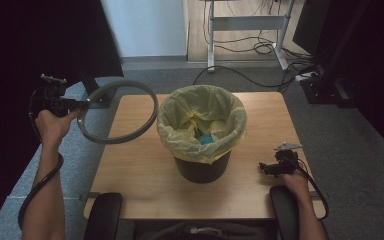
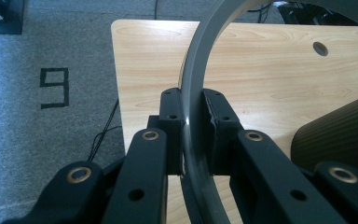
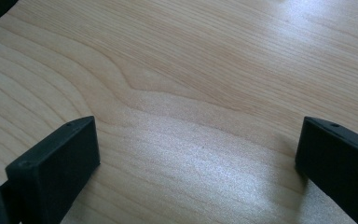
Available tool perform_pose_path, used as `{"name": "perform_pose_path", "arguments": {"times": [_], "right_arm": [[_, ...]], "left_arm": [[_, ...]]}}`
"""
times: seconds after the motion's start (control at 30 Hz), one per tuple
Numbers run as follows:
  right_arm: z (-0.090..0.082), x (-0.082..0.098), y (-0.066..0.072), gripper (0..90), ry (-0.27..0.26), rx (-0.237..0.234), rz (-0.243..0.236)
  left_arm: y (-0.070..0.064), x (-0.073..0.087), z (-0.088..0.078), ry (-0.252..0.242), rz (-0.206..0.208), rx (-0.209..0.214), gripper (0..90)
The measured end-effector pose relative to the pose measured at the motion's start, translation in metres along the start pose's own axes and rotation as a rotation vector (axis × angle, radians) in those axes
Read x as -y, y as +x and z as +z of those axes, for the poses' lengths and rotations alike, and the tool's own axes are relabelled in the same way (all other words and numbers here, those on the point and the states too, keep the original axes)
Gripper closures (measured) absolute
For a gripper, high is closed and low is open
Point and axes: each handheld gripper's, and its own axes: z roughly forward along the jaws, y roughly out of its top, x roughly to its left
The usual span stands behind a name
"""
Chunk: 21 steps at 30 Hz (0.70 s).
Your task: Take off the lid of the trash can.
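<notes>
Wooden tabletop (image 1: 145, 170) carried a black bin (image 1: 202, 168) with its yellow liner; my left gripper (image 1: 82, 104) held the grey plastic ring (image 1: 117, 112) over the table's left edge. Closer, ring (image 2: 193, 100) sat clamped (snugly). Right gripper (image 3: 198, 154) gaped wide.

This looks like an office or lab room. Grey carpet (image 1: 350, 150) covers the floor, a taped number (image 2: 55, 87) marks it, and cables (image 1: 260, 47) trail under a metal desk frame (image 1: 247, 25) behind the wooden table (image 1: 145, 175).
</notes>
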Motion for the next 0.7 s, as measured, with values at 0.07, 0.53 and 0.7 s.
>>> {"name": "perform_pose_path", "arguments": {"times": [0.07,0.53,0.7], "right_arm": [[0.000,0.000,0.000,0.0,0.000,0.001,-0.001],[0.000,0.000,0.000,0.0,0.000,0.000,-0.001],[0.000,0.000,0.000,0.0,0.001,0.001,-0.002]], "left_arm": [[0.001,0.003,0.004,0.002,-0.003,0.002,79.3],[0.006,0.027,0.042,0.009,-0.004,0.014,79.3],[0.008,0.034,0.052,0.010,-0.007,0.021,79.3]]}}
